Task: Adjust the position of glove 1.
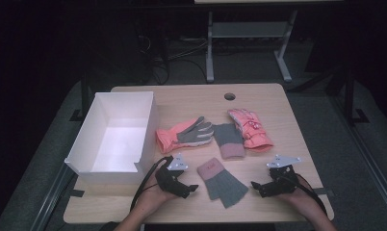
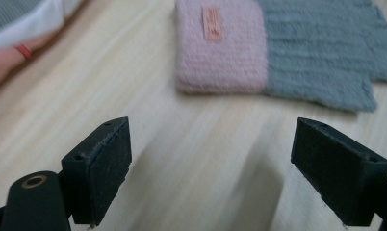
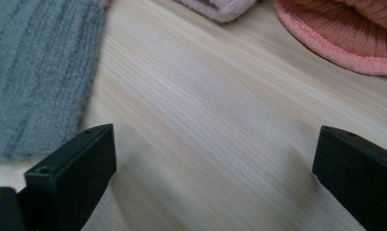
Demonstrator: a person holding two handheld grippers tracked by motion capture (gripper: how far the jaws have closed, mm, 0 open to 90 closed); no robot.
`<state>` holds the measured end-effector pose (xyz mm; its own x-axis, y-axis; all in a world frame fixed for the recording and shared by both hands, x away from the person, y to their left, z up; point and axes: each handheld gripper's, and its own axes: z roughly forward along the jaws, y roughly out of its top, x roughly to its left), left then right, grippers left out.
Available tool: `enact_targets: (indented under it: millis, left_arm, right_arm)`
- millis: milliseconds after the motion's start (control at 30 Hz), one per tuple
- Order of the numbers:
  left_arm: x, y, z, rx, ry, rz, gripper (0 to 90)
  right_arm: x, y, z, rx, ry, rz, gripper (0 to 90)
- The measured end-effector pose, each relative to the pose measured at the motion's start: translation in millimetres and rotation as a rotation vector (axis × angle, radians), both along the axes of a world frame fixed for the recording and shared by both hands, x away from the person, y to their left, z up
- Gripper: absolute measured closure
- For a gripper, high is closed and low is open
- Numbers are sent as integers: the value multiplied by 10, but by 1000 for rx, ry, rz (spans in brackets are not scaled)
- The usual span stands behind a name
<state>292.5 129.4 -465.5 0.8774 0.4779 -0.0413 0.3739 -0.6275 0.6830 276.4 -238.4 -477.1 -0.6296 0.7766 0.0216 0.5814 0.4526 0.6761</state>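
Grippers first: we hold the left gripper (image 1: 193, 187) and the right gripper (image 1: 254, 185) low over the table (image 1: 278, 96), both with jaws spread wide and empty. Between them lies the grey knit fingerless glove with a pink cuff (image 1: 222, 181), flat on the wood, just beside each set of jaws. We judge it light, soft and limp; a pinch on the thick pink cuff (image 2: 219, 48) should hold best. Beyond lie its mate (image 1: 228, 139), two pink ski gloves (image 1: 182, 134) (image 1: 250, 127) and a white box (image 1: 115, 168).
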Motion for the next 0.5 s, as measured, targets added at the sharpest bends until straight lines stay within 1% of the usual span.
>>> enact_targets:
  millis: [33, 67, 100, 133, 167, 200, 300, 333, 367, 400, 433, 467, 500]
  left_arm:
    - [-12, -2, -1, 7, 7, -8, 136]
    - [-22, -5, 2, 14, 7, -13, 136]
    - [-29, -10, 2, 17, 7, -16, 137]
    - [-30, -12, 1, 13, 16, -14, 137]
    - [-30, -12, 1, 13, 16, -14, 137]
    - [-15, 1, -5, 6, 36, -1, 137]
    - [4, 21, -8, -1, 48, 11, 137]
    - [11, 28, -6, -9, 50, 15, 137]
    - [12, 33, -3, -12, 46, 18, 137]
    - [14, 41, -1, -14, 38, 25, 141]
    - [14, 41, -1, -14, 38, 25, 141]
    - [9, 54, 19, -13, 29, 25, 141]
    - [5, 66, 29, -12, 20, 23, 141]
  right_arm:
    - [-6, -1, 8, 5, 9, -6, 10]
    - [-3, -9, 20, 4, 2, -4, 10]
    - [-1, -10, 27, 6, -2, -8, 10]
    - [-3, -13, 51, 5, -6, -10, 10]
    - [-9, -13, 68, 11, -2, -9, 10]
    - [-12, -19, 94, 17, -1, -1, 10]
    - [-29, -9, 134, 28, 9, 8, 21]
    - [-46, 5, 160, 35, 12, 13, 61]
    - [-54, 12, 181, 43, 8, 25, 70]
    - [-69, 35, 216, 56, 19, 39, 124]
    - [-69, 35, 216, 56, 19, 39, 124]
    - [-106, 76, 259, 67, 4, 59, 213]
    - [-116, 88, 274, 70, 3, 63, 260]
